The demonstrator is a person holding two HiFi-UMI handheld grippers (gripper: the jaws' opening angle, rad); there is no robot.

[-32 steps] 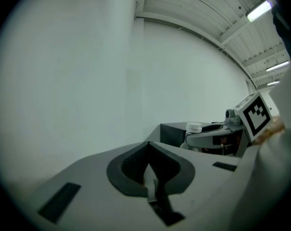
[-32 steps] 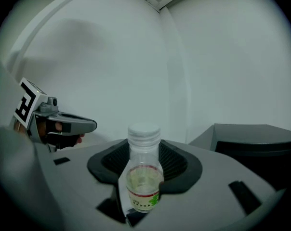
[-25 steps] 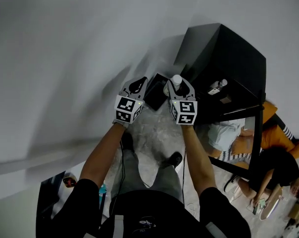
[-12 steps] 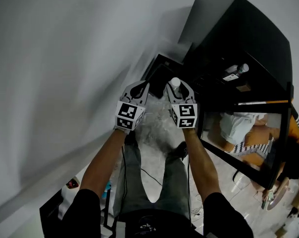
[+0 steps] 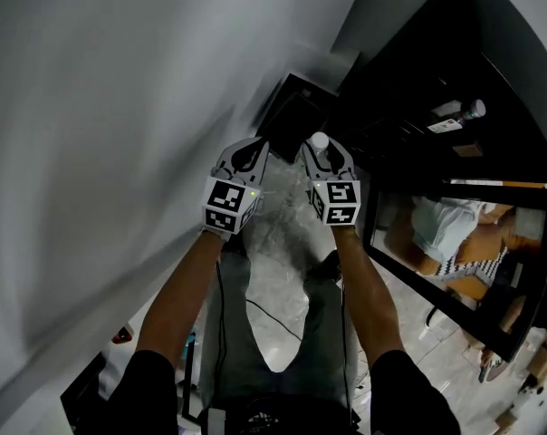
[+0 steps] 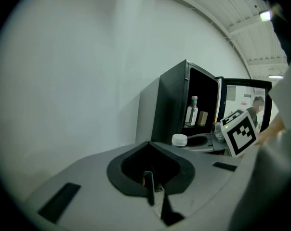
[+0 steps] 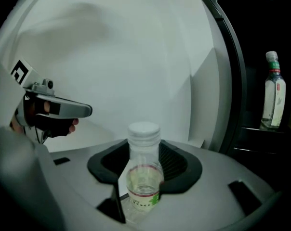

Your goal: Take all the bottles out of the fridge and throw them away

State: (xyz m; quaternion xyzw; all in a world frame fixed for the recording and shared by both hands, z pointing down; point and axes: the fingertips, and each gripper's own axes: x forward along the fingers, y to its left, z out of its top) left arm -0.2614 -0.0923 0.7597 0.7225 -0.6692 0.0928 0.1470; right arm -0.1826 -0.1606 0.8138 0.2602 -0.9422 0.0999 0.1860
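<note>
**Both grippers at the open fridge.** Your right gripper [image 7: 139,198] is just outside the open front of the fridge [image 7: 226,71] and is clamped on a small clear bottle [image 7: 144,174]. The bottle stands upright between the jaws with its white cap [image 7: 144,131] on. It holds a little pale liquid in its lower part, above a label with green print.

Your left gripper [image 6: 156,201] is beside the right one, on the side away from the fridge. Its jaws are drawn together with nothing between them.

Inside the fridge, a second bottle [image 7: 273,90] stands upright and capped on a shelf, well apart from both grippers. It carries a pale label, and its contents cannot be made out. Just beside it on the same shelf stands a small brown carton [image 6: 203,118].

The fridge door [image 5: 455,270] is swung wide open toward you.

On the floor just beside the fridge, on its closed side against the wall, sits a dark box [image 5: 296,120]. Nothing can be seen of its inside.
</note>
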